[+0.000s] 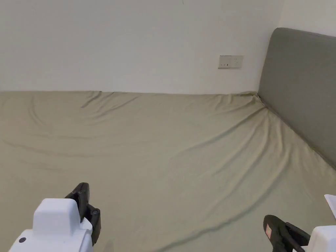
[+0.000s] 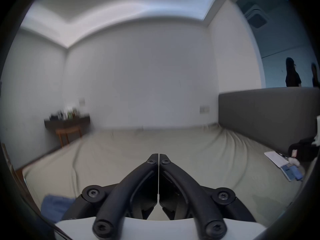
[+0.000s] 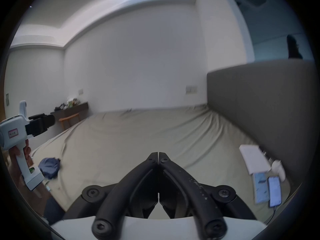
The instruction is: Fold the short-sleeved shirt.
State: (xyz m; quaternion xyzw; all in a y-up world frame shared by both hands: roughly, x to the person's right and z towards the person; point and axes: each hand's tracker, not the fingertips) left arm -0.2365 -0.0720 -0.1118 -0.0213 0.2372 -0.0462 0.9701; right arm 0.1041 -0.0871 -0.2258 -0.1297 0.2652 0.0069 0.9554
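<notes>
Blue garment [image 2: 55,206] at the bed's near left corner, partly hidden behind the left gripper's [image 2: 158,154] own linkage; crumpled, so its sleeves cannot be told. Left gripper body and right gripper [image 1: 279,238] cut off by the head view's lower edge. Items on the side table [image 3: 69,107] blurred. White sheet [image 1: 331,203] cropped at the right edge.
</notes>
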